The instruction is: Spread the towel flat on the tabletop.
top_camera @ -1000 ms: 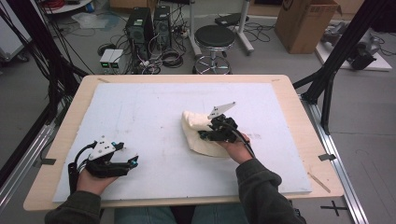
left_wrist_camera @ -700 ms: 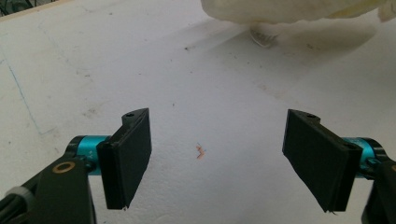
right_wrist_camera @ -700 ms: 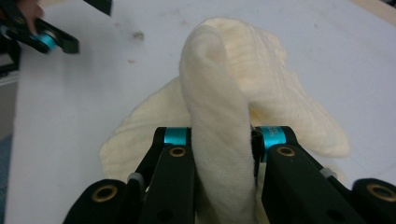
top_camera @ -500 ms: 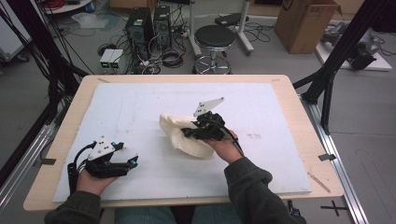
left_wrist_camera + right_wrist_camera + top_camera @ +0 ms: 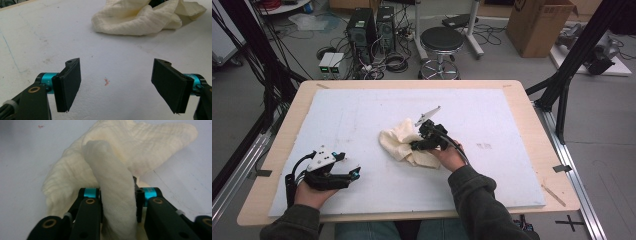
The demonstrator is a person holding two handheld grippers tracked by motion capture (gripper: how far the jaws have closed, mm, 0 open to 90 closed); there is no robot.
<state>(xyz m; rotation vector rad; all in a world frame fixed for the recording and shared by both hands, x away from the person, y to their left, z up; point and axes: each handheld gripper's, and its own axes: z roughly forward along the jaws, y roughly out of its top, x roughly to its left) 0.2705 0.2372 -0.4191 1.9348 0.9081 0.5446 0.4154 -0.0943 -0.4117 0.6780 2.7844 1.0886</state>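
A crumpled cream cloth (image 5: 398, 141) lies near the middle of the white mat (image 5: 362, 107). My right gripper (image 5: 415, 145) sits at its right side, pointing left. In the right gripper view a thick fold of the cloth (image 5: 117, 182) runs up between the jaws of that gripper (image 5: 117, 195) and touches both pads. The jaws have just been opening a little, with the fold still filling the gap. My left gripper (image 5: 355, 173) rests low at the front left, open, with bare mat between its jaws (image 5: 116, 85). The cloth (image 5: 140, 17) lies well ahead of it.
The mat covers a wooden table (image 5: 532, 130). A small red mark (image 5: 107, 82) is on the mat between the left jaws. Beyond the table's far edge stand a stool (image 5: 442, 40), computer cases (image 5: 362, 25) and a cardboard box (image 5: 542, 22).
My right gripper has slid left across the mat, dragging the cloth with it and bunching it further. The left hand has kept still.
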